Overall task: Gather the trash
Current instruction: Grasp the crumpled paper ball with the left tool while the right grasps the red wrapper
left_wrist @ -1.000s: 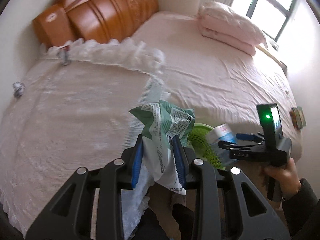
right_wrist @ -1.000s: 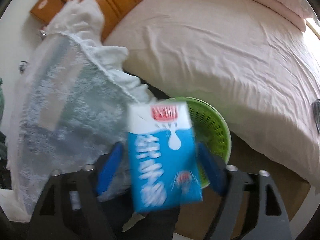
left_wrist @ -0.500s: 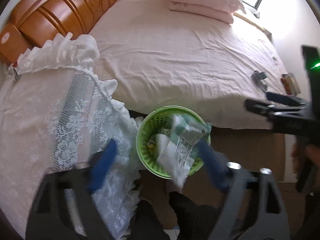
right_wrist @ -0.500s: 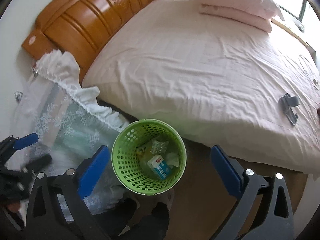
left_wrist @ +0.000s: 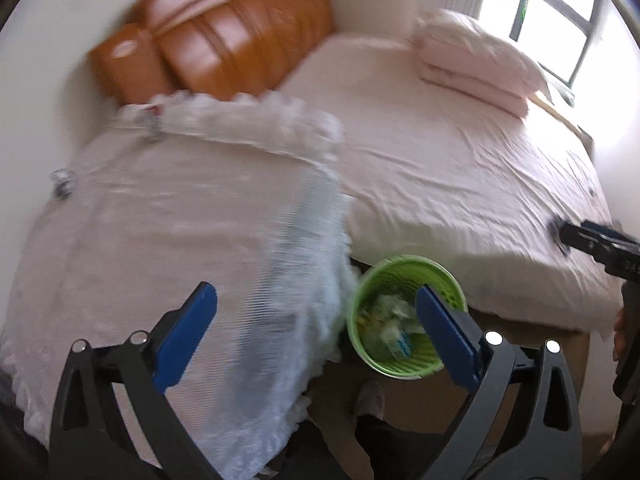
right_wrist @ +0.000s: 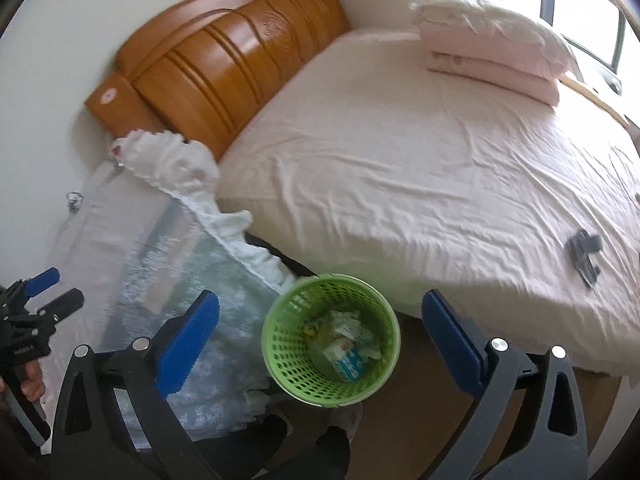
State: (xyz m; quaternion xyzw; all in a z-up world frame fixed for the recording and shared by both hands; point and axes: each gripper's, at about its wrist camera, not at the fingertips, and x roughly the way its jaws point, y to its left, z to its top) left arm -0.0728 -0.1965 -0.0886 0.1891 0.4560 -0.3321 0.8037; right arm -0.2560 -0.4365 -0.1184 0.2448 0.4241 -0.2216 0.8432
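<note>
Left wrist view: the left gripper (left_wrist: 316,332) is held above the floor gap between the lace-covered table (left_wrist: 168,240) and the bed (left_wrist: 460,168), tipped downward, its blue pads (left_wrist: 184,332) spread wide with nothing between them. One pad sits over the lace, the other overlaps the near rim of the green bin (left_wrist: 404,316). The bin stands on the floor, touching the lace frill on one side and close against the bed's edge on the other. Inside it lies the trash (left_wrist: 394,326): crumpled wrappers and a small blue-and-white carton; the view is blurred, so finer detail is unclear. At the right edge the right gripper (left_wrist: 600,240) reaches over the bed's corner, with part of the hand (left_wrist: 622,332) that grips it just visible below.

Right wrist view: the right gripper (right_wrist: 320,328) also points down at the bin (right_wrist: 332,340), jaws fully apart and empty, the bin framed between its pads (right_wrist: 188,336). The carton (right_wrist: 346,360) lies on its side in the bin's bottom among pale wrappers (right_wrist: 346,322). At the far left the left gripper (right_wrist: 44,296) shows side-on over the table (right_wrist: 132,264), held by a hand (right_wrist: 28,380). A dark clip (right_wrist: 584,248) lies on the pink sheet near the bed's (right_wrist: 400,152) edge. Folded pillows (right_wrist: 492,44) are stacked by the window, and a wooden headboard (right_wrist: 224,60) stands against the wall.
</note>
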